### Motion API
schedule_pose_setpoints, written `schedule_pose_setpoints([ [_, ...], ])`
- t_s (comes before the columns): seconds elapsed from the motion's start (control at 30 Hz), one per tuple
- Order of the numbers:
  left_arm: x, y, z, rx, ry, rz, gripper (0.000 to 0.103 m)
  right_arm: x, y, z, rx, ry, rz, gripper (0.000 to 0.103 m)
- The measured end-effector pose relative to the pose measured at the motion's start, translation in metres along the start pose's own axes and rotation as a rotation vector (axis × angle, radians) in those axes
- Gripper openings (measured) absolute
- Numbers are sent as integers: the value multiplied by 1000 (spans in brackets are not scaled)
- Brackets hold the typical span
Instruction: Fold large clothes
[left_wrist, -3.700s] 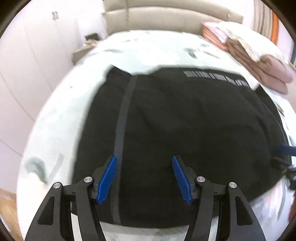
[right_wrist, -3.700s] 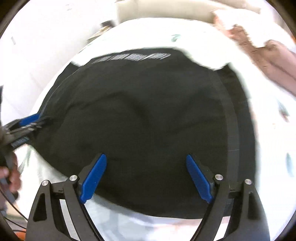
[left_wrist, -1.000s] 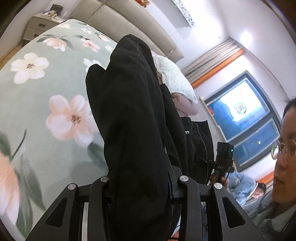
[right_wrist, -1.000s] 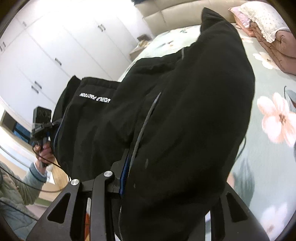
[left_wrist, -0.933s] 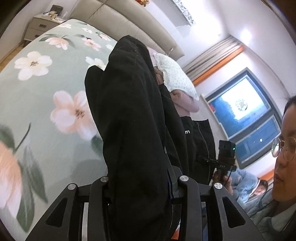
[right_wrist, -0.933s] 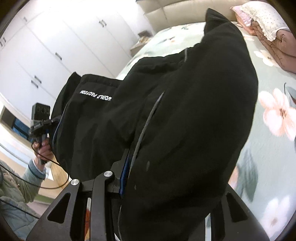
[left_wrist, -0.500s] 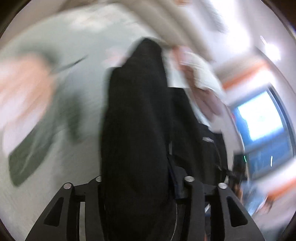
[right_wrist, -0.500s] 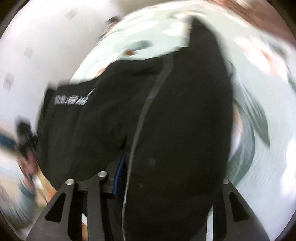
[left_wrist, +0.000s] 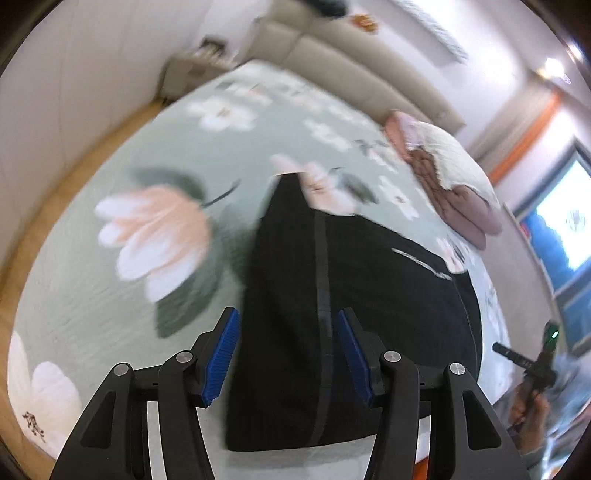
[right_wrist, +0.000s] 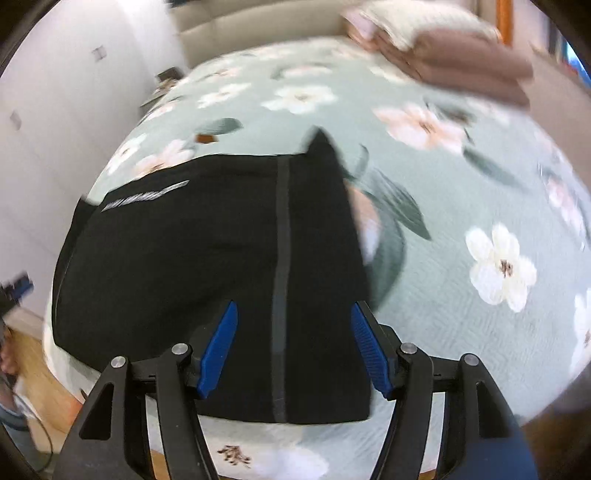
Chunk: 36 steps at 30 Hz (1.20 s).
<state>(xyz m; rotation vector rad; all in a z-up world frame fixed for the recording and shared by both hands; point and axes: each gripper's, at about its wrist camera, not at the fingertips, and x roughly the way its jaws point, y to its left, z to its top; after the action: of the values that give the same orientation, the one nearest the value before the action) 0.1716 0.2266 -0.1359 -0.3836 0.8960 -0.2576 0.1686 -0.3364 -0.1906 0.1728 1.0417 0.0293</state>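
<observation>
The folded black fabric garment with a grey stripe is lying flat on the green flower-printed bed, near its front edge. The left gripper and right gripper are hovering over it, jaws having just been opening, now wide and gripping nothing.

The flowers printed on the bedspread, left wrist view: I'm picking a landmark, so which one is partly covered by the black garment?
The pale pink flower at the black garment's far corner; its lower petals vanish under the cloth. The large pink flower lies fully clear.
</observation>
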Motion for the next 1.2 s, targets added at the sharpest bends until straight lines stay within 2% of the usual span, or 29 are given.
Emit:
schedule_pose_setpoints([
  [0.07, 11, -13, -17, 53, -5, 38, 60, 7, 31, -12, -15, -9, -45, 71],
  [0.1, 24, -17, -28, 72, 19, 72, 60, 15, 42, -22, -9, 16, -49, 71],
  [0.2, 84, -5, -55, 10, 175, 134, 62, 51, 58, -47, 47, 170, -47, 76],
  [0.23, 91, -2, -58, -4, 161, 146, 69, 59, 60, -52, 40, 163, -49, 77],
  [0.27, 89, -4, -56, -12, 134, 143, 73, 62, 60, -53, 37, 139, -36, 79],
  [0.37, 87, 6, -50, -109, 132, 98, 74, 62, 49, -47, 113, 146, 41, 85],
  [0.43, 81, 5, -49, -121, 136, 106, 74, 60, 51, -44, 122, 153, 15, 85],
  [0.53, 72, -10, -57, -83, 135, 180, 74, 50, 72, -51, 93, 141, -82, 87],
  [0.57, 67, -19, -60, -64, 136, 190, 74, 46, 79, -58, 99, 134, -94, 91],
  [0.6, 62, -28, -68, -31, 140, 180, 74, 43, 85, -63, 101, 126, -106, 94],
  [0.7, 47, -51, -93, 50, 148, 163, 74, 36, 100, -86, 96, 127, -156, 96],
  [0.8, 34, -71, -104, 111, 130, 214, 74, 23, 98, -103, 210, 153, -60, 91],
  [0.83, 27, -76, -104, 109, 126, 214, 74, 12, 99, -105, 239, 139, -57, 91],
  [0.9, 8, -92, -99, 108, 91, 201, 74, -14, 108, -97, 215, 82, -82, 91],
  [1.0, -38, -130, -91, 185, -33, 203, 74, -80, 136, -73, 127, -102, -97, 91],
  [1.07, -74, -160, -83, 232, -123, 245, 74, -127, 151, -62, 92, -234, -109, 96],
  [1.1, -88, -170, -78, 250, -143, 269, 74, -150, 162, -57, 76, -296, -118, 99],
  [1.17, -120, -194, -68, 323, -165, 334, 74, -183, 176, -48, 52, -372, -109, 100],
  [1.2, -127, -207, -61, 352, -175, 350, 74, -198, 169, -39, 42, -390, -92, 101],
])
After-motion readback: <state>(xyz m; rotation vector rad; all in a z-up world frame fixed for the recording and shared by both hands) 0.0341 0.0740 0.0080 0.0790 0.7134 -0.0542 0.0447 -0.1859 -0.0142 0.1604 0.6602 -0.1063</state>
